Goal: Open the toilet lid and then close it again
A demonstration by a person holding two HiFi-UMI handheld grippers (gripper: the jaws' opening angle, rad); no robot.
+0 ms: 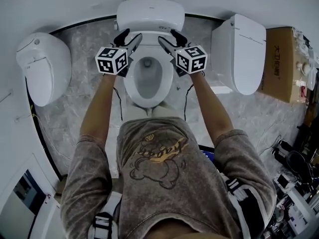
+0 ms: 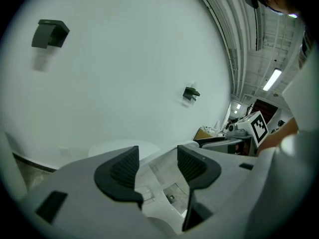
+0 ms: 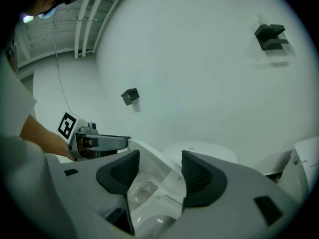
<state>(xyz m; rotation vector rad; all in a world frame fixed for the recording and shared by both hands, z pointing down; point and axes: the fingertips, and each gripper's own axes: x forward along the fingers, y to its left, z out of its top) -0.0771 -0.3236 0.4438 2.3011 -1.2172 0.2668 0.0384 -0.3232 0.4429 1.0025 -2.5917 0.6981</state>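
The white toilet stands in the middle of the head view with its lid [image 1: 149, 14] raised against the wall and the seat and bowl [image 1: 147, 78] exposed. My left gripper [image 1: 128, 36] is at the lid's left lower edge and my right gripper [image 1: 172, 38] at its right lower edge. In the left gripper view the left gripper [image 2: 157, 166] is open, with the toilet's white hinge area [image 2: 167, 193] seen through the gap. In the right gripper view the right gripper [image 3: 159, 171] is open, and the lid's thin edge [image 3: 149, 158] runs between the jaws, not visibly clamped.
Another white toilet [image 1: 42, 66] stands to the left and a third [image 1: 241, 51] to the right. A cardboard box [image 1: 279, 61] and loose clutter [image 1: 294, 173] sit along the right side. The white wall is close behind, with dark brackets [image 2: 50, 33] on it.
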